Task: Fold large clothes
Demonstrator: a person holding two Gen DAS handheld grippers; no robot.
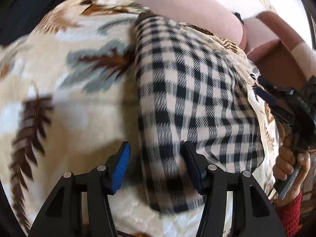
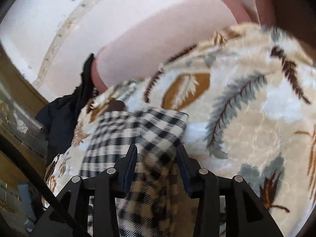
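Checked garment (image 1: 197, 90) lies spread on a bed covered by a leaf-patterned blanket (image 1: 65, 79), its long black-and-cream panel running away from the left gripper (image 1: 156, 169) toward a pinkish pillow (image 1: 187, 7). Both views are blurred (the hands seem to be in motion), so fine detail is lost. The left gripper's jaws stand apart, with the near end of the cloth lying between them but not visibly pinched. In the right wrist view the right gripper (image 2: 157, 167) has a bunched fold of the same garment (image 2: 142, 126) between its jaws, which look partly closed on it; whether the pads truly clamp the cloth, I cannot tell. A dark piece of clothing (image 2: 63, 114) hangs at the bed's edge. My reading is that a fold is being set up along the near edge. The next move calls for both grippers to pinch firmly, then carry the edge over evenly so the panel does not skew.
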